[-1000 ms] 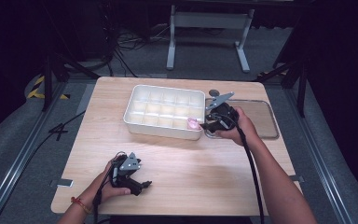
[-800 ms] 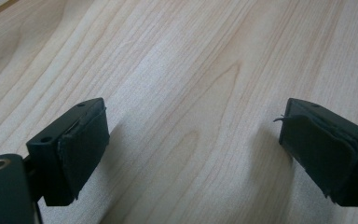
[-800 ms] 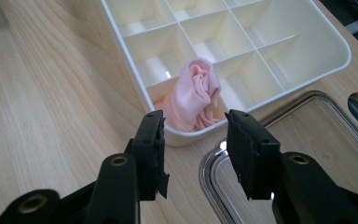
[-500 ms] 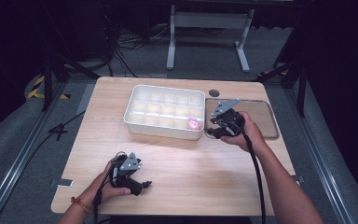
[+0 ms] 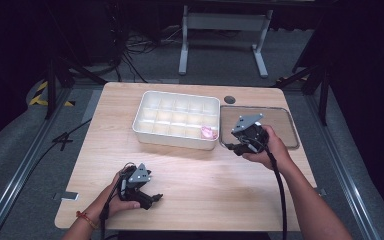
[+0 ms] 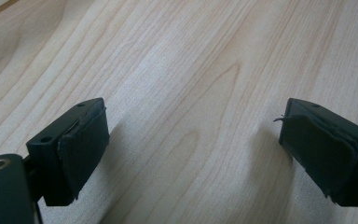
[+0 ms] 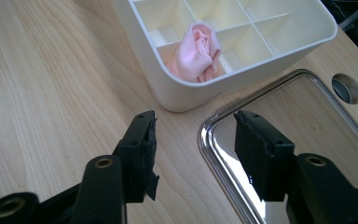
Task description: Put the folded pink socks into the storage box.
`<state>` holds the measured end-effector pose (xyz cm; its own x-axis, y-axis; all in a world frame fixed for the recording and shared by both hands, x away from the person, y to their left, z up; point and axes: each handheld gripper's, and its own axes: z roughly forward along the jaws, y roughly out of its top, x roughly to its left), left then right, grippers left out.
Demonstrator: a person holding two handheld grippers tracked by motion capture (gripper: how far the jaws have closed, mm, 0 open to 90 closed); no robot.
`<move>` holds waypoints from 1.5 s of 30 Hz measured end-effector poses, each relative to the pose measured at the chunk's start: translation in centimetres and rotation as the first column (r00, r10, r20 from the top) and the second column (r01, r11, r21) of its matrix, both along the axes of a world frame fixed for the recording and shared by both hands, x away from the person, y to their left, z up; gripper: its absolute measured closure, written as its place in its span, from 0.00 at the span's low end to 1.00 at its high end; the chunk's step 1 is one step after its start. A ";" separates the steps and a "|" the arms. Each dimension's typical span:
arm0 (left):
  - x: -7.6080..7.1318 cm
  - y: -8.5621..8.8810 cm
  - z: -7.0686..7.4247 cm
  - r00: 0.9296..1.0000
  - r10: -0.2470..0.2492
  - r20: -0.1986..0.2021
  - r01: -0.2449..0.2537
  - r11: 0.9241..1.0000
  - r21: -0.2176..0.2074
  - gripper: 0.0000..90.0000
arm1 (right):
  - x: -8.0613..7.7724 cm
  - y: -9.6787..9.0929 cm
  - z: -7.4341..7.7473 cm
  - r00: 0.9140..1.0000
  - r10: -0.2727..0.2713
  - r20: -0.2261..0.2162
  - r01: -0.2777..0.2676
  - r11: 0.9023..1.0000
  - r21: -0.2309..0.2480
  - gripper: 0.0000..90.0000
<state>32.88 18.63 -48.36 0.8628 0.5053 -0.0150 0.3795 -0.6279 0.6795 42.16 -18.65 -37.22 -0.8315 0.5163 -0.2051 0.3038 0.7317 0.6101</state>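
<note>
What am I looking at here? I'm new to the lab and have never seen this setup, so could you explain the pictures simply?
There is no robot arm: a person stands at a wooden table and holds a hand tool with two black jaws in each hand. The high view looks down from above. The left gripper rests near the table's front edge; the right gripper is at the near left corner of a shiny metal tray.

The other two pictures come from cameras riding on the tools, looking along their jaws. The left gripper view shows its jaws wide apart over bare wood. The right gripper view shows its jaws apart too, holding nothing.

A white divided box sits beside the tray, with a rolled pink cloth in one corner compartment. A round hole sits in the tabletop behind the tray.
</note>
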 end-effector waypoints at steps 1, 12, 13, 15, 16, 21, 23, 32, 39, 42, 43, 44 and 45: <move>0.0 0.0 0.0 1.000 0.001 -0.001 -0.001 1.000 -0.001 0.09 | -0.1 -0.1 -0.1 1.000 -0.002 0.003 0.002 1.000 -0.003 0.53; 0.0 0.0 0.0 1.000 0.000 0.001 0.000 1.000 0.000 0.09 | -1.2 -1.1 -1.2 1.000 -0.006 0.001 0.006 1.000 -0.022 0.50; 0.0 0.0 0.0 1.000 0.001 0.001 -0.001 1.000 -0.001 0.09 | -1.3 -1.2 -1.4 1.000 -0.006 0.003 0.006 1.000 -0.018 0.50; 0.0 0.0 0.0 1.000 0.001 0.001 -0.001 1.000 -0.001 0.09 | -1.6 -1.5 -1.6 1.000 -0.010 0.000 0.010 1.000 -0.015 0.49; 0.0 0.0 0.0 1.000 0.001 0.001 -0.001 1.000 -0.001 0.09 | -1.7 -1.6 -1.6 1.000 -0.011 0.000 0.011 1.000 -0.012 0.49; 0.0 0.0 0.0 1.000 0.001 0.000 -0.001 1.000 -0.002 0.09 | -2.2 -2.1 -2.0 1.000 -0.012 0.004 0.012 1.000 -0.020 0.48; 0.0 0.0 0.0 1.000 0.001 0.001 -0.001 1.000 -0.001 0.09 | -2.2 -2.1 -2.1 1.000 -0.010 0.004 0.010 1.000 -0.025 0.47; 0.0 0.0 0.0 1.000 0.002 0.000 -0.002 1.000 -0.001 0.09 | -3.3 -2.7 -3.1 1.000 -0.004 0.005 0.004 0.999 -0.047 0.45; 0.0 0.0 0.0 1.000 0.000 0.001 0.000 1.000 -0.001 0.09 | -4.1 -3.3 -4.0 1.000 -0.015 0.007 0.015 0.998 -0.061 0.37; 0.0 0.0 0.0 1.000 0.002 0.000 -0.002 1.000 -0.002 0.09 | -4.3 -3.6 -4.4 0.999 -0.032 0.013 0.033 0.997 -0.063 0.34; 0.0 0.0 0.0 1.000 0.001 0.001 -0.001 1.000 -0.001 0.09 | -4.4 -3.8 -4.5 0.999 -0.035 0.010 0.036 0.998 -0.061 0.33; 0.0 0.0 0.0 1.000 0.002 0.000 -0.002 1.000 -0.002 0.09 | -4.5 -3.9 -4.7 0.999 -0.033 0.005 0.033 0.998 -0.062 0.33; 0.0 0.0 0.0 1.000 0.002 0.000 -0.002 1.000 -0.001 0.09 | -4.6 -4.0 -4.8 0.999 -0.034 0.007 0.035 0.998 -0.059 0.33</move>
<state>32.87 18.61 -48.37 0.8619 0.5069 -0.0154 0.3805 -0.6262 0.6805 37.58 -22.64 -41.97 -0.8120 0.5313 -0.2415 0.3258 0.7560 0.5678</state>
